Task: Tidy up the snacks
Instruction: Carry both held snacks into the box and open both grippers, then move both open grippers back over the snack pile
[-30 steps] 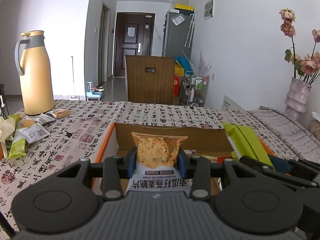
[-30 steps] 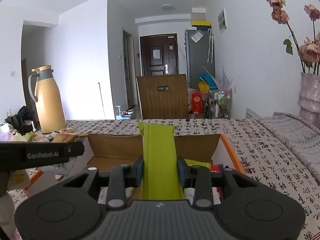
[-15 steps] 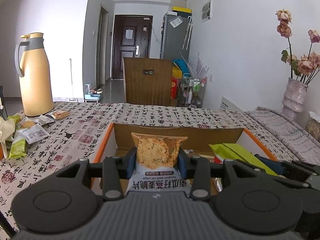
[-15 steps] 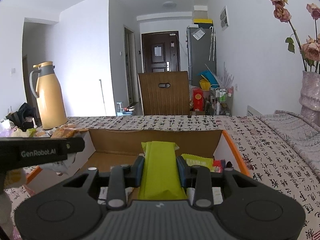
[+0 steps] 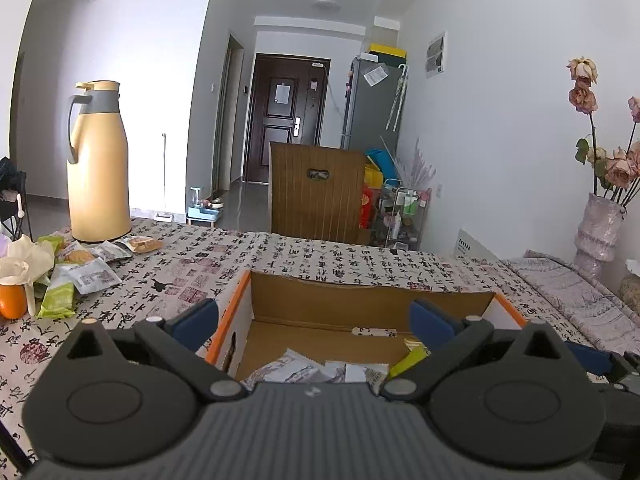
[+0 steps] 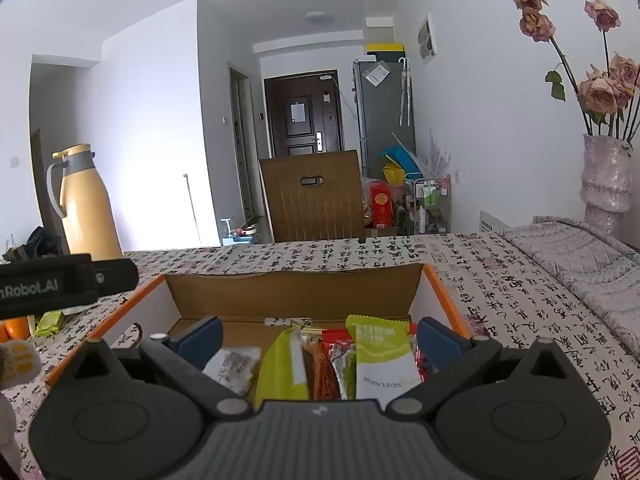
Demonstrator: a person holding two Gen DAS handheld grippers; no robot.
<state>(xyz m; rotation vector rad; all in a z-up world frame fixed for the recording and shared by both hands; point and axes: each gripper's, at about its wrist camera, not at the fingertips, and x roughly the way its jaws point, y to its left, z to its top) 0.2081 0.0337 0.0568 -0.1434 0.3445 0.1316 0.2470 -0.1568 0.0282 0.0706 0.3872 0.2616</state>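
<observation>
Both my left hand-held gripper (image 5: pixel 314 322) and right hand-held gripper (image 6: pixel 318 336) are spread, empty, over the box (image 6: pixel 296 292). Snack packets (image 5: pixel 86 276) at the desk's left edge remain; a careless withdrawal could snag boxed packets (image 6: pixel 384 356).

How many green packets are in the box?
2. One green packet lies in the middle of the box. The other is to its right, past the red packets. More may be hidden underneath.

A yellow thermos (image 5: pixel 98 162) stands far left of the tongs, a wooden chair (image 5: pixel 318 192) straight ahead, a flower vase (image 6: pixel 606 184) far right.
</observation>
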